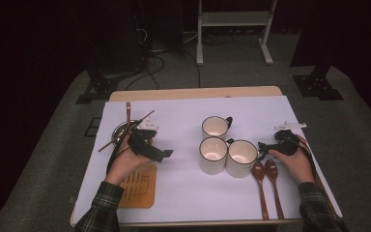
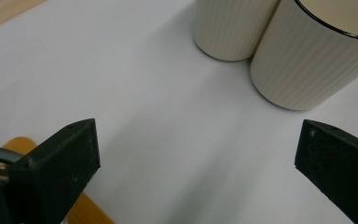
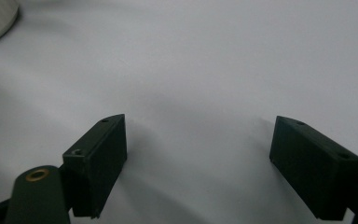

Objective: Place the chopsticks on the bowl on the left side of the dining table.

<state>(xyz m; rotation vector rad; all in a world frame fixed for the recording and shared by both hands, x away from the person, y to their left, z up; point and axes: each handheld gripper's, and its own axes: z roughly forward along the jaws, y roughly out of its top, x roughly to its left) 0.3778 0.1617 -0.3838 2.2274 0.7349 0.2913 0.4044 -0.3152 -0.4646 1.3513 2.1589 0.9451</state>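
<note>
Meanwhile both claws hovered spread and empty over the white worktop — the left claw just beside the three cream mugs, the right claw near the mug handle, above two wooden spoons.

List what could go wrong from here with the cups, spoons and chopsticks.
1. The three cream ribbed cups with black rims stand touching; gripping one could nudge its neighbours.
2. The two brown wooden spoons lie right beside the nearest cup and the open right gripper, so a reach might sweep them.
3. The brown chopsticks rest loosely in the metal bowl beside the open left gripper; a bump may tip them out.
</note>
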